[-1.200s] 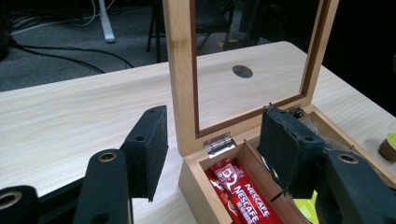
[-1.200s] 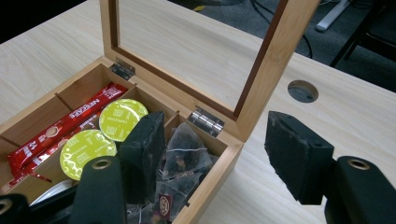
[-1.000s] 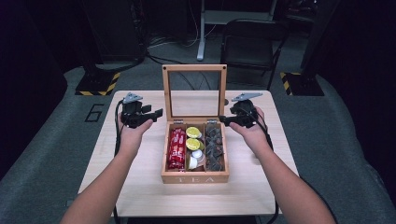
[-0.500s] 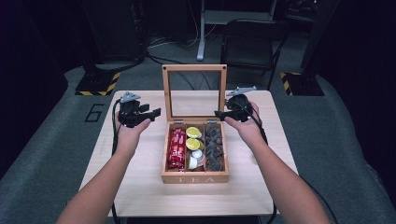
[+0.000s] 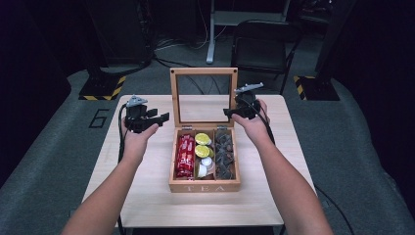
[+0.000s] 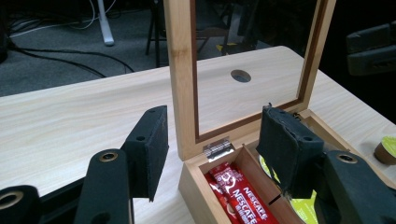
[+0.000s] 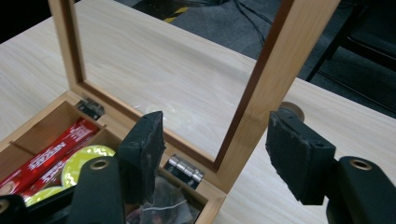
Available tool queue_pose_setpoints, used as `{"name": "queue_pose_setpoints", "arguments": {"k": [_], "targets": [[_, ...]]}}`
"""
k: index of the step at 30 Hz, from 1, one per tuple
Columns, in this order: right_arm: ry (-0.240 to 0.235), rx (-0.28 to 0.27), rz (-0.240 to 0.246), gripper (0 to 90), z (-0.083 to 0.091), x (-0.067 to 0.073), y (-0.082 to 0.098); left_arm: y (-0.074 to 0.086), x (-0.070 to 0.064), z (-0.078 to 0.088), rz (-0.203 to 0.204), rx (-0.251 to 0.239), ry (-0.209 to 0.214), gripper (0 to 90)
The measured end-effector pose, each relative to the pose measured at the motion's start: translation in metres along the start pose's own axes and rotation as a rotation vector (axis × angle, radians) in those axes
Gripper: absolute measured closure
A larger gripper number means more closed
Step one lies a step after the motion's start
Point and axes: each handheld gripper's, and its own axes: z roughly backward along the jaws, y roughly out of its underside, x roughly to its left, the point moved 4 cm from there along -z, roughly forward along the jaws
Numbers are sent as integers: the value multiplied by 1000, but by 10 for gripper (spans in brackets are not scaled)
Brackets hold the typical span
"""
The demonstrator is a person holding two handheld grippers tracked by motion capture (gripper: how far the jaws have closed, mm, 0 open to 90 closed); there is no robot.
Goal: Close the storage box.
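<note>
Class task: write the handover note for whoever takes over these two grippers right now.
Left gripper: open, holding nothing, left of the tea box.
Right gripper: open, its jaws either side of the right post of the lid, not gripping.
Box: mid-table, lid upright. Inside: red sachets left, yellow pods middle, dark bags right.
Done: box stands open and filled.
Left: probably closing the lid; nothing gripped yet.
</note>
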Motion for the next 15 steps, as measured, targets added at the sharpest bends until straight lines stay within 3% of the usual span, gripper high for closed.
{"name": "queue_pose_setpoints", "arguments": {"k": [8,15], "targets": [[22,11,-15,351,-11,-10,0,-1,-5,-1,-24,5,6,427],[41,27,-25,331,-24,-13,3,0,-1,-1,-27,7,-2,427]]}}
